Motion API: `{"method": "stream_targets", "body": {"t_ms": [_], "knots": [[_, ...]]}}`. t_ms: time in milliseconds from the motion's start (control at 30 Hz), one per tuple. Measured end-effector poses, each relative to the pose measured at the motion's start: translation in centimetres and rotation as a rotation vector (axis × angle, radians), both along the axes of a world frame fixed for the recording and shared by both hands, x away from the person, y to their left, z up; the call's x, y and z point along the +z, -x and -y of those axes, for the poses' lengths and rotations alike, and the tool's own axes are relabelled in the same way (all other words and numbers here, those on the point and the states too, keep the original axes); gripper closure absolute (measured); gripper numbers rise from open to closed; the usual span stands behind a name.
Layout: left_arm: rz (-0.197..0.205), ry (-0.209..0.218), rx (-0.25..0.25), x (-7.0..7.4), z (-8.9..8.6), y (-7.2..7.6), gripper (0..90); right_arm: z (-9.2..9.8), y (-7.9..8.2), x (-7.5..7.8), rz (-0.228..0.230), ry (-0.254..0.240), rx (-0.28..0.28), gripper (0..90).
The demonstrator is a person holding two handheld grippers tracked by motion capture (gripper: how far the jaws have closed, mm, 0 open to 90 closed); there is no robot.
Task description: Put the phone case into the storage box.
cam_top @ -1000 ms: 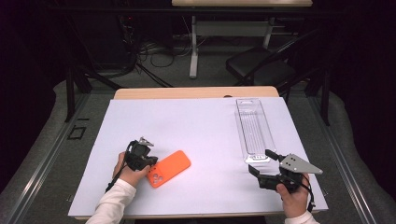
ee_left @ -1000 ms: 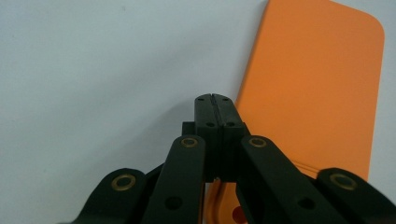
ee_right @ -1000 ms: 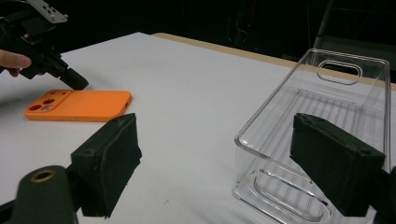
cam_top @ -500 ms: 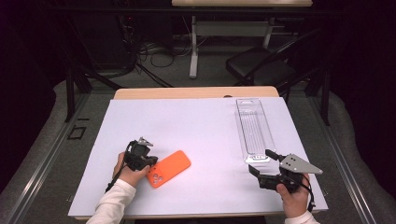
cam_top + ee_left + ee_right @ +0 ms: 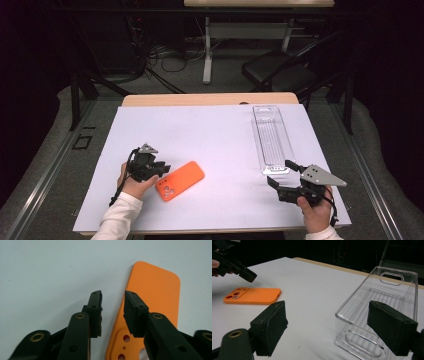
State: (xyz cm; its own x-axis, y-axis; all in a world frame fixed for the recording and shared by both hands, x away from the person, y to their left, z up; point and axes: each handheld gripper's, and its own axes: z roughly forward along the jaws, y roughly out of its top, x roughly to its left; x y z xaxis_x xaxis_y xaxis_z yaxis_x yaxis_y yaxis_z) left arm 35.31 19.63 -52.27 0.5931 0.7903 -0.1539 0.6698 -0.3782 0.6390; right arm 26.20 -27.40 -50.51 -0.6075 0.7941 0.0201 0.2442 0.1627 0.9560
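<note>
Left gripper (image 5: 113,296) jaws just opening at orange plastic phone case (image 5: 155,302) edge, nothing clamped yet, grasp likely next; right gripper (image 5: 327,315) agape, empty.

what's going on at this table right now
A person holds a gripper in each hand over a white table. The left gripper sits at the camera end of an orange phone case lying flat; its jaws have just been opening and straddle the case's edge without pressing on it. The right gripper is open, its jaws wide near the end of a clear plastic tray, not touching it.
</note>
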Motion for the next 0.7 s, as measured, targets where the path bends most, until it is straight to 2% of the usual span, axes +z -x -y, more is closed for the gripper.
{"method": "stream_targets", "body": {"t_ms": [133, 167, 233, 300, 467, 533, 633, 667, 700], "knots": [[0.010, 0.030, -0.010, 0.4, 0.0, 0.1, 60.2, 0.0, 0.0, 0.0, 0.000, 0.001, 0.001, 15.5], [0.007, 0.049, -0.013, 0.6, 0.0, 0.2, 55.3, 0.0, 0.0, 0.0, 0.001, -0.001, 0.001, 15.6], [0.016, 0.063, -0.006, 0.6, 0.1, 0.3, 51.0, 0.0, 0.0, 0.0, 0.001, 0.002, 0.001, 15.5], [0.046, 0.047, -0.014, 0.9, 0.1, 0.3, 47.6, 0.0, 0.0, 0.0, 0.001, -0.001, 0.001, 15.6], [0.072, 0.032, -0.014, 1.3, 0.0, 0.4, 44.3, 0.0, 0.0, 0.0, 0.000, 0.002, 0.001, 15.5], [0.099, 0.047, -0.019, 1.5, -0.1, 0.5, 43.7, 0.0, 0.0, 0.0, 0.001, -0.001, 0.002, 15.5], [0.093, 0.086, -0.026, 1.7, -0.2, 0.6, 43.6, 0.0, 0.0, 0.0, 0.002, 0.000, 0.002, 15.6], [0.071, 0.109, -0.010, 1.9, -0.2, 0.7, 43.6, 0.0, 0.0, 0.0, 0.002, 0.000, 0.002, 15.6], [0.071, 0.109, -0.010, 1.9, -0.2, 0.7, 43.7, 0.0, 0.0, 0.0, 0.002, 0.000, 0.002, 15.6]]}}
